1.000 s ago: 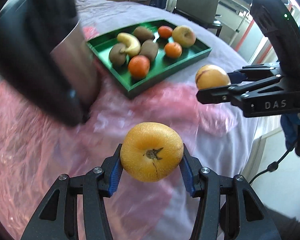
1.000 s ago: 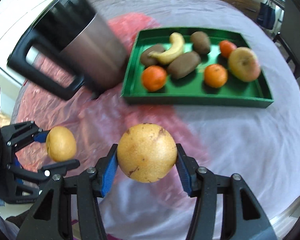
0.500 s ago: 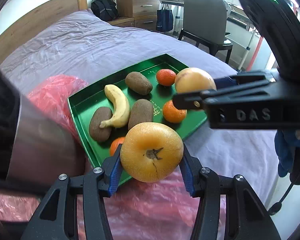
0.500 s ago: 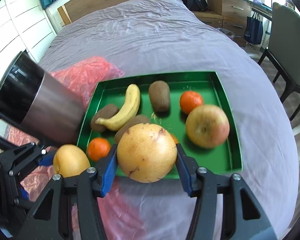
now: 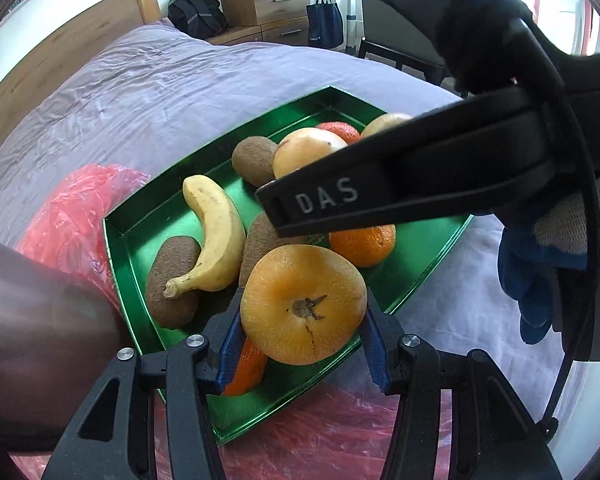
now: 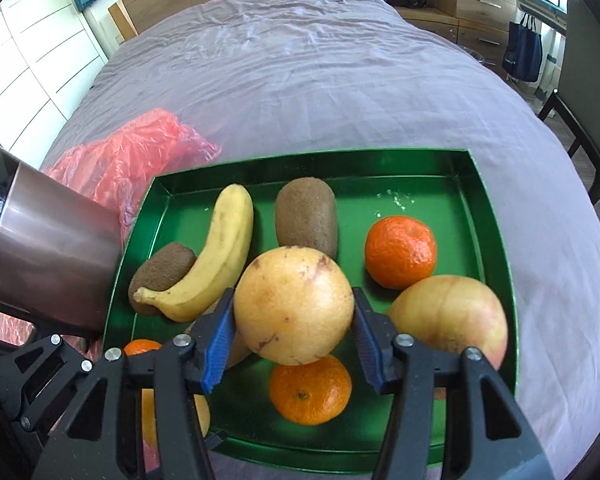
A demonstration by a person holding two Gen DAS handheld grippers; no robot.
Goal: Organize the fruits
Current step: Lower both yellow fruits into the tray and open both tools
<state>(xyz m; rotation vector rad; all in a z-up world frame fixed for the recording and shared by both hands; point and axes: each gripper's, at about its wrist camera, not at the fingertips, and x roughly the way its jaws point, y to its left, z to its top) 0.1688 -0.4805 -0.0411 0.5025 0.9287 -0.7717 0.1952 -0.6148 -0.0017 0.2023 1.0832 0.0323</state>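
The bed (image 6: 340,60), covered in a wrinkled mauve sheet, carries everything observed. On it lies a crumpled red plastic bag (image 6: 140,156), and just beside that a green tray (image 6: 492,216) sits flat on the sheet. A steel mug (image 6: 56,252) with a black rim stands at the tray's left edge; whether it touches the tray cannot be determined.

Inside the tray: a banana (image 6: 220,256) rests against a kiwi (image 6: 160,272); a second kiwi (image 6: 306,216) lies to its right. An apple (image 6: 452,320) occupies the near right corner, with a mandarin (image 6: 400,252) just behind it and another mandarin (image 6: 310,392) in the near middle.

The right gripper (image 6: 294,340) is clamped on a speckled yellow fruit (image 6: 294,304), blue pads pressing both sides, held above the tray's middle. The left gripper (image 5: 302,340) is likewise clamped on an orange-yellow fruit (image 5: 304,308), stem end facing the camera, held over the tray's near corner. In the left wrist view, a gloved hand (image 5: 540,260) grips the right tool.
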